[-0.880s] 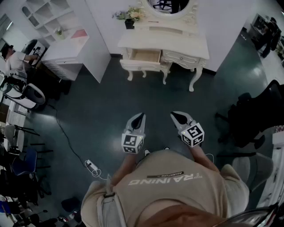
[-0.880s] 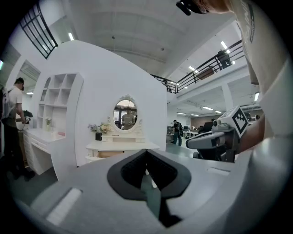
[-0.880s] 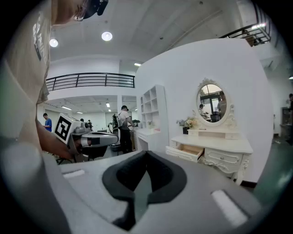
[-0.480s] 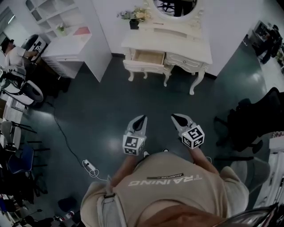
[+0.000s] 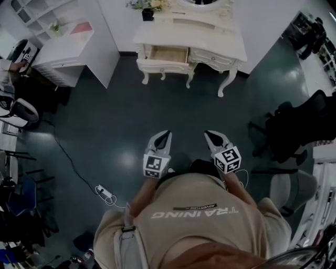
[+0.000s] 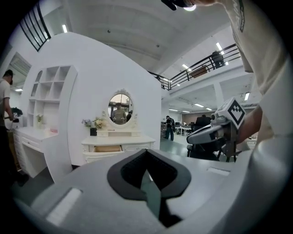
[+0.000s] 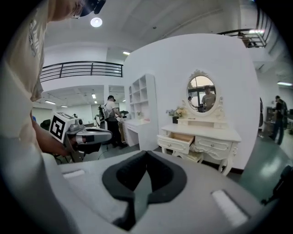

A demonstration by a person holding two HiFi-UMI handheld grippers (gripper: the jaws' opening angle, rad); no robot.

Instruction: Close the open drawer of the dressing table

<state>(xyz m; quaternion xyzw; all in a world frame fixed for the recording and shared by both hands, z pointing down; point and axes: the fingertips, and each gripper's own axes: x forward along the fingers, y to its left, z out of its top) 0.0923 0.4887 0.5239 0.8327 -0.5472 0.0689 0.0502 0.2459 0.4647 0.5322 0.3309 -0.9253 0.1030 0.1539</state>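
Note:
The white dressing table [image 5: 210, 46] stands against the far wall with its oval mirror above. Its left drawer [image 5: 167, 54] is pulled out and shows a bare wooden inside. Both gripper views show it too: the drawer [image 6: 108, 149] is at middle left, and the drawer [image 7: 179, 139] is right of centre. My left gripper [image 5: 166, 135] and right gripper [image 5: 209, 135] hang side by side over the dark floor, well short of the table. Each is shut with nothing in it. The left gripper [image 6: 146, 157] and right gripper [image 7: 145, 157] show their dark pads meeting.
A white desk with shelves [image 5: 68, 47] stands left of the dressing table. Black office chairs [image 5: 294, 126] crowd the right side. A power strip [image 5: 105, 194] and its cable lie on the floor at left. A flower pot [image 5: 147, 7] sits on the tabletop. People stand at far left and far right.
The dressing table has slid up and a little left in the head view. A dark shoe now shows between the grippers. Both grippers keep their pose and stay shut; the drawer stays open.

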